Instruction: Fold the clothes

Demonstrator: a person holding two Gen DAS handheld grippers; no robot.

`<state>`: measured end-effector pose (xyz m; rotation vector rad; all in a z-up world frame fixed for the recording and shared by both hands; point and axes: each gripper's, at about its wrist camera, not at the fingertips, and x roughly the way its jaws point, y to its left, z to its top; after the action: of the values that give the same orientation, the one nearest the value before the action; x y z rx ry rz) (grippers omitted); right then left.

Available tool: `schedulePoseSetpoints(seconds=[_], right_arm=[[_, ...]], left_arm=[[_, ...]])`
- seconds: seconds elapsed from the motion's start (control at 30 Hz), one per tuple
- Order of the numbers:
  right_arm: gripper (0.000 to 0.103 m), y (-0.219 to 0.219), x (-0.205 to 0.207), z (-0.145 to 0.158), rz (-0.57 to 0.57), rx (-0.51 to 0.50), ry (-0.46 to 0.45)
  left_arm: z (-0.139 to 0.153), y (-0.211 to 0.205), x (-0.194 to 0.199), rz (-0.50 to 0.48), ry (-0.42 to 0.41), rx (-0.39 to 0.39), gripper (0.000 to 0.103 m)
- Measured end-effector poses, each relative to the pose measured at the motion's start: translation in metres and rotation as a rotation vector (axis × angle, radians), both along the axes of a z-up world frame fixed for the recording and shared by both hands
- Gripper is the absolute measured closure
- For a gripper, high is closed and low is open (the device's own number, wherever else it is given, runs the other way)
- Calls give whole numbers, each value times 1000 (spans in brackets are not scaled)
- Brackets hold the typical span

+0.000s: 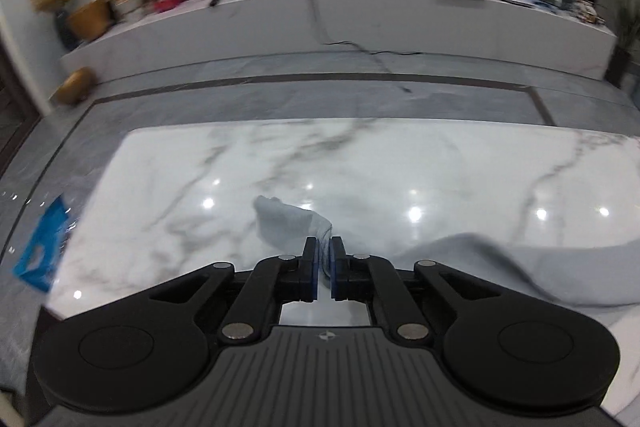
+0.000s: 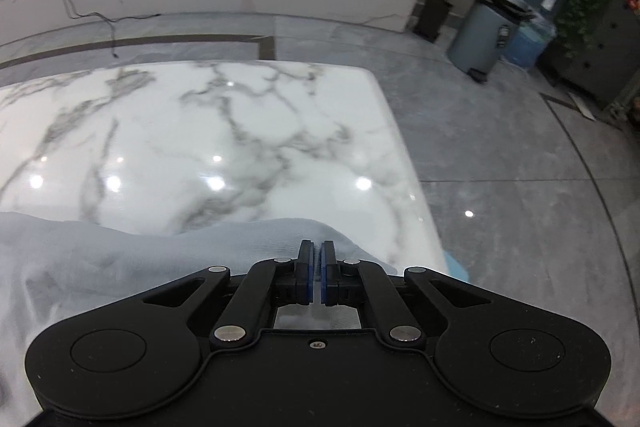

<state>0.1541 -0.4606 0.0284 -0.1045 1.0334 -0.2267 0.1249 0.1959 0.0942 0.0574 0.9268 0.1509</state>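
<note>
Only one pale grey garment [image 2: 100,259] lies rumpled on the marble bench [image 2: 208,131], a bunched corner pinched in the closed left hand-held gripper [image 1: 325,247], another fold clamped by the right hand-held gripper [image 2: 317,253].

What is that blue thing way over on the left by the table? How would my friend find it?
Start at the white marble table. Follow its left edge out to the grey floor, where a bright blue flat thing shows, blurred. Only it is vivid blue; the cloth on the table is pale grey.
</note>
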Motion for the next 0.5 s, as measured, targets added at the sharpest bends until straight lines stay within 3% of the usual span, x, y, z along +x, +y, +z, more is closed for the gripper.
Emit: schedulePoseSetpoints(seconds=[0.17,0.33,0.5], right_arm=[[102,1,1,-1,-23,-8,-13],[103,-5,-2,10,-68,-104,-56],[103,-27,-9,9,-87,59,-37]], left_arm=[[2,6,-2,28,-29,19,99],[32,15,-25,90,-318,-30,99],[16,20,-25,95,-212,-46,99]])
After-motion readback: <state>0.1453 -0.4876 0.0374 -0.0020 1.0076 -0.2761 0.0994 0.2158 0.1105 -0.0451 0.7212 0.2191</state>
